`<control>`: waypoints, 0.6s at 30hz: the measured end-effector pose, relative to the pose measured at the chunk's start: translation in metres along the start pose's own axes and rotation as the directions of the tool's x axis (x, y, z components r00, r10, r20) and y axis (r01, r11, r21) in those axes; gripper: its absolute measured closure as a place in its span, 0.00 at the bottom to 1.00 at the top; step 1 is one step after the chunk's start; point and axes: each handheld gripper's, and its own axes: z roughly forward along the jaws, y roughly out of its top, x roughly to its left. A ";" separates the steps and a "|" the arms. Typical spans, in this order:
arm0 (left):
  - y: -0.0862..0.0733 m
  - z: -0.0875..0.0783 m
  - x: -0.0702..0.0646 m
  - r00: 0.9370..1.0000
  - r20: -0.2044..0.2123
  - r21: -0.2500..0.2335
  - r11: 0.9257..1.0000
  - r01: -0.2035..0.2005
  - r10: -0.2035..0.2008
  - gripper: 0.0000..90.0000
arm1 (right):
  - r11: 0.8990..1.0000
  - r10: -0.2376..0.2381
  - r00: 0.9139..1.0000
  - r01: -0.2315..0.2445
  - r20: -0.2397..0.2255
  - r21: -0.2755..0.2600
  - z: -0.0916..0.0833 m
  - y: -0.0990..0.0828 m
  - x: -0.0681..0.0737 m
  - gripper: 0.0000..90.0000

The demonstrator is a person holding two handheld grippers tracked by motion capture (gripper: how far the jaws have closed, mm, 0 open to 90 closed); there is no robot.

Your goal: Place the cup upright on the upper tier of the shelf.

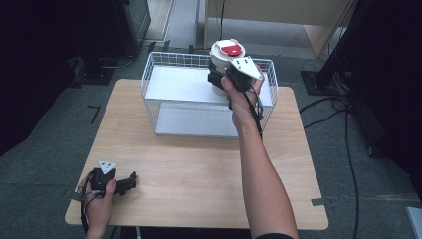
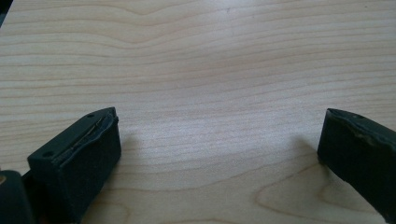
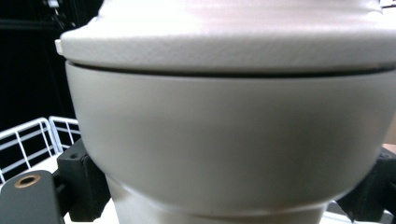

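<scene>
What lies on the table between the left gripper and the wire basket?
Nothing: in the high view, the wooden table is bare between the left gripper and the white wire basket. The left gripper view shows bare wood too.

The left gripper lies at the surface's near left corner under the left hand, its fingers spread wide with nothing between. The right arm stretches toward the far edge, the right gripper raised, its fingers clamped on something.
</scene>
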 end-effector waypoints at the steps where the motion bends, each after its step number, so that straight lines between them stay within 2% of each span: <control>1: 0.000 0.000 0.000 1.000 0.000 0.000 1.000 0.000 0.000 0.00 | 1.000 0.000 1.000 0.000 0.000 0.000 0.000 0.000 0.000 0.11; 9: 0.000 0.000 0.000 1.000 0.000 0.001 1.000 -0.001 0.001 0.00 | 1.000 -0.004 1.000 0.005 -0.008 0.019 -0.002 -0.001 0.001 0.11; 11: 0.000 0.000 0.000 1.000 0.000 0.000 1.000 0.000 0.000 0.00 | 0.999 0.004 1.000 -0.004 -0.009 0.032 -0.003 -0.001 0.001 0.10; 12: 0.000 0.000 0.000 1.000 0.000 0.000 1.000 0.000 0.000 0.00 | 0.999 0.006 1.000 -0.005 -0.018 0.042 -0.004 0.000 -0.001 0.05; 18: 0.000 0.000 0.000 1.000 -0.001 0.001 1.000 0.000 0.000 0.00 | 0.997 0.011 1.000 -0.010 -0.021 0.071 -0.010 -0.002 -0.006 0.00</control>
